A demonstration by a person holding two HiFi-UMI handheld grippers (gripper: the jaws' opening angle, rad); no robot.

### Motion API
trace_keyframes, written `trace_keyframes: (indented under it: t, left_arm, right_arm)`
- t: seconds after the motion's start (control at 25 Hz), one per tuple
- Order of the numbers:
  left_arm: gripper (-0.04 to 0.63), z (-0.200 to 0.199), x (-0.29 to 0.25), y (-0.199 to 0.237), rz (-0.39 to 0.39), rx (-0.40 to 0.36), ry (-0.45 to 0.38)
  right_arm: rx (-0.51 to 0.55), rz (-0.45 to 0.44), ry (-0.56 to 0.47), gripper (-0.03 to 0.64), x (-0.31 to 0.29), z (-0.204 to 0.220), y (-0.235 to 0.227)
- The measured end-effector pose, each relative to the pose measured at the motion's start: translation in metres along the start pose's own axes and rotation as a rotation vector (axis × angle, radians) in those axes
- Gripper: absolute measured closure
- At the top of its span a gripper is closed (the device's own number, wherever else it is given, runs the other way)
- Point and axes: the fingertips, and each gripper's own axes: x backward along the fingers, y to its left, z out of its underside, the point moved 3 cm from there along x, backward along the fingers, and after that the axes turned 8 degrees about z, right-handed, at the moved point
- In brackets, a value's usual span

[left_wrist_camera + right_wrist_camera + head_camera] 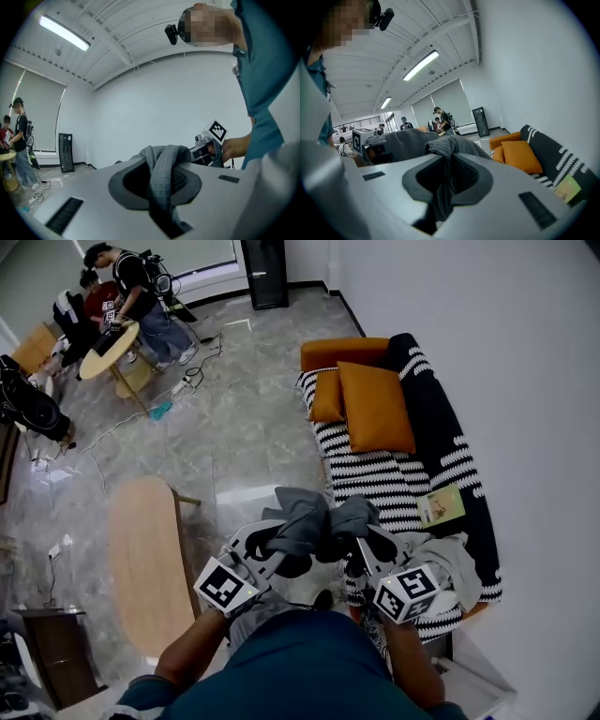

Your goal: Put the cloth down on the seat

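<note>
The cloth (314,519) is pinched at each end by the left hand-held gripper (272,542) and right hand-held gripper (367,545), apparently so it can be spread over the seat (375,486).

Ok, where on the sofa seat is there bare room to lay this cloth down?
Bare room for the grey cloth is the striped seat between the orange cushions and the green booklet. The near end is crowded by a pale heap of clothes, and the cushions fill the far end.

The head view looks steeply down on the sofa (375,479). The gripper views hug their jaws, seemingly level; the right shares the sofa.
</note>
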Motion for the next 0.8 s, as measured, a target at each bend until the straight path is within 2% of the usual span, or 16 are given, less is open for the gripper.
trace_keyframes:
  t: [0.12,0.28,0.44,0.64,0.8]
  left_arm:
    - [0.541,0.001,0.003,0.006,-0.002,-0.005,-0.008]
    - [0.541,0.023,0.006,0.025,0.048,0.065,-0.006]
    - [0.541,0.013,0.022,0.065,0.118,0.018,-0.014]
    - [0.541,-0.003,0.054,0.104,0.108,-0.016,-0.040]
    - [0.541,-0.003,0.073,0.119,0.097,-0.010,-0.050]
  right_arm:
    - [0.005,0.006,0.035,0.574,-0.013,0.005,-0.001]
    - [-0.007,0.051,0.040,0.574,-0.034,0.004,0.004]
    - [-0.010,0.074,-0.002,0.574,-0.063,-0.016,0.034]
    - [0.019,0.084,-0.025,0.574,-0.087,-0.035,0.066]
    - [0.015,0.108,-0.026,0.574,-0.095,-0.036,0.078]
